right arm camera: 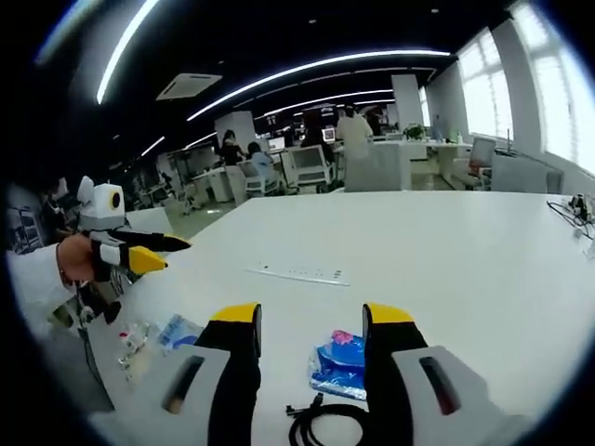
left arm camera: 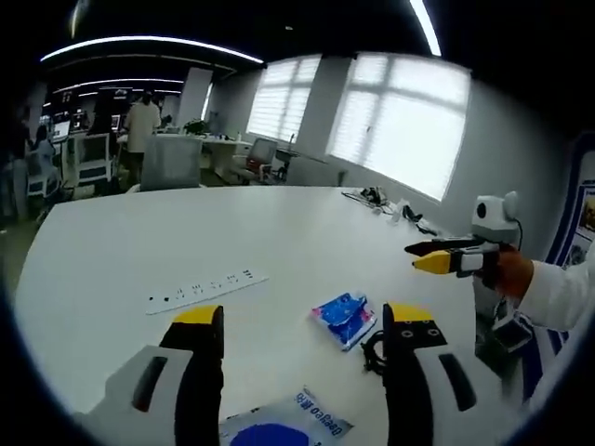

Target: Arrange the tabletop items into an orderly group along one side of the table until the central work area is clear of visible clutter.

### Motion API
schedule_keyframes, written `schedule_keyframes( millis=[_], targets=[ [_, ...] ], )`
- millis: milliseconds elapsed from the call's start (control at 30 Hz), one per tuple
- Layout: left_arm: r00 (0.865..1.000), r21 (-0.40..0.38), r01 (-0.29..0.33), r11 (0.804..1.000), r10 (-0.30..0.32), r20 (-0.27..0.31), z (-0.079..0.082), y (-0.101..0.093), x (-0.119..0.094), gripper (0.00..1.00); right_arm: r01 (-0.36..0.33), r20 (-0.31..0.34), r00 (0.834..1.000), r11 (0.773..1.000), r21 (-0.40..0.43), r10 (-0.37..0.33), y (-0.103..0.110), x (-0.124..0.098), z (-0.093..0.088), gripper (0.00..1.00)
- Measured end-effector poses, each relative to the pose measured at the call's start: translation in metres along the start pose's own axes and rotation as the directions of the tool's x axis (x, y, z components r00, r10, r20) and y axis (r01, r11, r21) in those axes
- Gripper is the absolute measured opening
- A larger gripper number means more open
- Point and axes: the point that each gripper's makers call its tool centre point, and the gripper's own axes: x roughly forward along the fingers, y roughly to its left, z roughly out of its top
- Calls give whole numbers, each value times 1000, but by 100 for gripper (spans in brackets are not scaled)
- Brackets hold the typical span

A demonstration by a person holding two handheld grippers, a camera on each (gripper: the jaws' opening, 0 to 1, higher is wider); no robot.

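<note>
On the white worktop, both grippers gape empty near the blue packet; the black cable beside it could snag.

Past the counter's far edge you have an open office: desks with monitors and chairs, a person standing among them, others seated. Blinds cover bright windows on one wall. Long light strips cross the dark ceiling beside a vent.
</note>
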Motion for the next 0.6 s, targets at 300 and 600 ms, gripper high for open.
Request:
schedule_keyframes(
  millis=[300, 600],
  targets=[
    [997, -1, -79, 997, 79, 2, -7, 33, -59, 70, -71, -10, 997, 997, 3, 71, 54, 13, -8, 42],
    [990, -18, -138, 990, 137, -24, -27, 62, -103, 70, -116, -42, 992, 993, 27, 118, 96, 27, -29, 42]
  ],
)
